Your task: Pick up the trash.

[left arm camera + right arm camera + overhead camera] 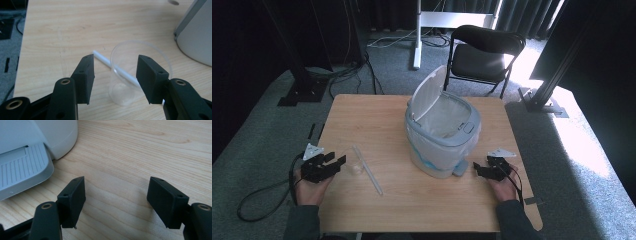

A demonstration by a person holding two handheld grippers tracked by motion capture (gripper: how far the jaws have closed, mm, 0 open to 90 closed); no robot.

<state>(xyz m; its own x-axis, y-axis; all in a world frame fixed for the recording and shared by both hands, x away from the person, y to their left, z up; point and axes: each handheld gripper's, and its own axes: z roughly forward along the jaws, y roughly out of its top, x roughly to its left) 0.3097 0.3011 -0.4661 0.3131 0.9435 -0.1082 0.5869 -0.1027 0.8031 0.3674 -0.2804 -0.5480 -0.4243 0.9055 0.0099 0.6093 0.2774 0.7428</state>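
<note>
A grey carpeted floor (257, 145) and dark curtains surround the pale wooden table (422, 200) you are working at. On it, just ahead of your left gripper (115, 75), stands a clear plastic cup (132, 75), upright and open at the top; in the left gripper view it sits in line with the gap between the jaws, a little toward the right-hand one, and the jaws stand spread apart, gripping nothing. Whether the right-hand jaw grazes the cup's wall is hard to tell from here. A white straw (112, 65) lies flat on the wood just behind the cup, seen partly through the plastic, running slantwise across the gap.

Farther off, ahead and to the right of that gripper, sits a white pedal bin (443, 131) with its lid (428, 96) tipped up and a thin liner bag (447, 117) inside. Your right gripper (116, 202) rests low over the bare wood on the bin's other side, jaws wide and holding nothing; the bin's ribbed grey pedal (22, 167) lies just ahead of its left-hand jaw, near but apart. Beyond the table's far edge stands a black folding chair (484, 55), with cables (362, 65) strewn over the carpet.
</note>
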